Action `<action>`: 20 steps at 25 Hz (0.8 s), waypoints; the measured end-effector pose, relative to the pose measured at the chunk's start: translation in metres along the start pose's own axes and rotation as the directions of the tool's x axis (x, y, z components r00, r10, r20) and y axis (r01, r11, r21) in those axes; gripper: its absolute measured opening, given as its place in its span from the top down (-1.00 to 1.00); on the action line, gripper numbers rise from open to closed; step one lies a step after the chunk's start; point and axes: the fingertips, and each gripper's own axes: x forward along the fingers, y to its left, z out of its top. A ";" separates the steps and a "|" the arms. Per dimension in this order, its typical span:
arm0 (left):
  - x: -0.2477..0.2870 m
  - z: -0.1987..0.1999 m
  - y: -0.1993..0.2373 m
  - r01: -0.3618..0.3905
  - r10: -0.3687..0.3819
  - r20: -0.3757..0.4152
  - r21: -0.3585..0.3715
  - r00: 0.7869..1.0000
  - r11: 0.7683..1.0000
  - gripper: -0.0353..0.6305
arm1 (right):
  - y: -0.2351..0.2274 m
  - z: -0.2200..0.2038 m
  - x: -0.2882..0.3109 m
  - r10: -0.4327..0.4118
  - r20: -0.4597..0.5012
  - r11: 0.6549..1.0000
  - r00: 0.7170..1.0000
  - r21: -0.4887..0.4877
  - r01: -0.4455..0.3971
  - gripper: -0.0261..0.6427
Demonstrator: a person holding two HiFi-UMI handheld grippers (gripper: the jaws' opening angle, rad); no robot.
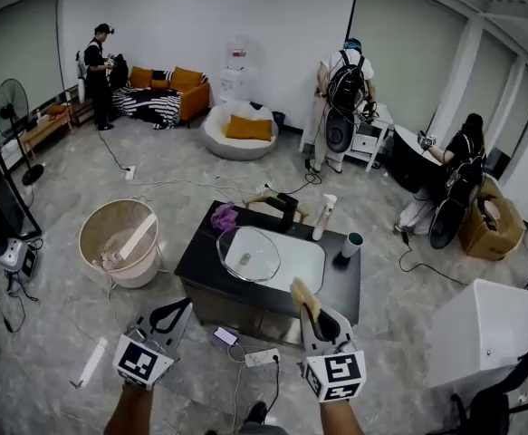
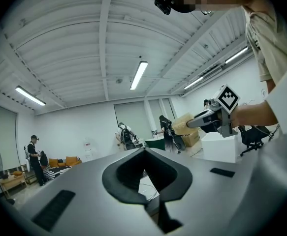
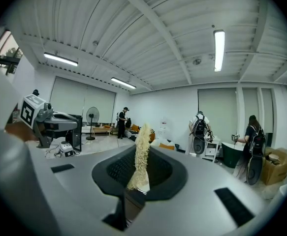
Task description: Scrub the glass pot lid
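Observation:
The glass pot lid point(image 1: 247, 254) lies flat in a pale sink basin point(image 1: 302, 263) set into a black table point(image 1: 336, 288). My left gripper point(image 1: 187, 304) hovers short of the table's near left corner, shut with nothing in it; its fingers point(image 2: 144, 154) meet at the tip and point up at the room. My right gripper point(image 1: 305, 304) is over the table's near edge, right of the lid, shut on a yellowish loofah scrubber point(image 1: 300, 290), which stands up between the jaws point(image 3: 139, 156). Neither gripper view shows the lid.
On the table's far side are a purple cloth point(image 1: 225, 216), a spray bottle point(image 1: 325, 216) and a dark cup point(image 1: 350, 243). A round basket point(image 1: 119, 241) stands to its left. A phone point(image 1: 225, 336) and power strip point(image 1: 262, 357) lie on the floor. Several people are by the far walls.

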 end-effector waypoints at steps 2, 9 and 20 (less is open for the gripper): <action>0.014 -0.002 0.002 -0.011 0.011 0.000 0.031 1.000 0.999 0.86 | -0.012 -0.003 0.014 0.019 0.002 1.000 1.000 0.010 -0.019 0.77; 0.057 0.016 -0.004 -0.040 0.042 -0.059 0.044 0.997 0.998 0.86 | -0.053 -0.004 0.040 0.067 0.020 0.996 0.998 0.050 -0.068 0.77; 0.118 -0.010 0.012 -0.030 0.032 -0.042 0.044 0.999 0.999 0.85 | -0.097 -0.023 0.078 0.041 -0.004 0.996 0.999 0.083 -0.041 0.77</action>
